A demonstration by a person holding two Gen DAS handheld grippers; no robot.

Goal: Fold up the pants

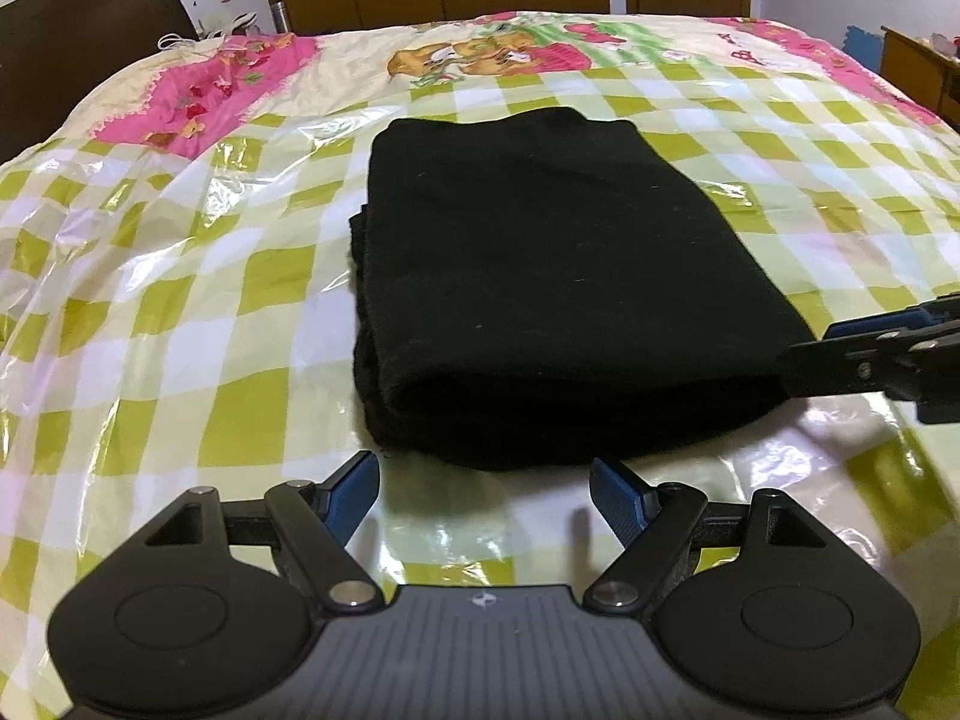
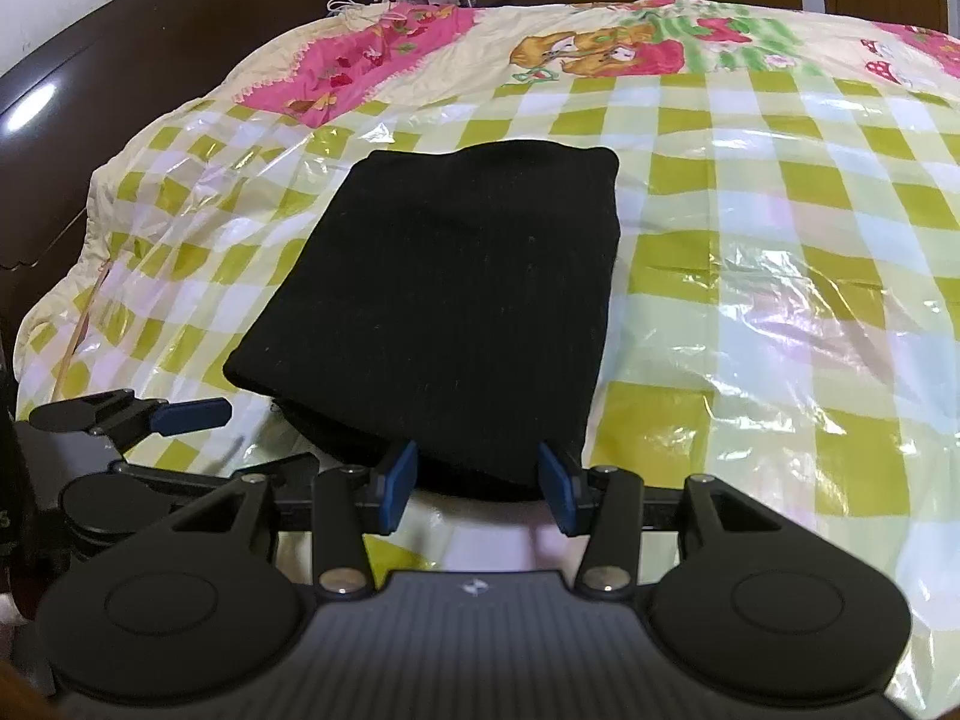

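Pants folded into a compact black stack on the bed; I judge the folding nearly done.

My left hand-held gripper (image 1: 485,495) hovers wide open and empty just short of the pants (image 1: 540,294); my right hand-held gripper (image 2: 477,483) is spread open around the near fold, gripping nothing. Next I'd back both away or square the edges. On the plastic-covered bed (image 1: 180,312), no writing or brand is legible.
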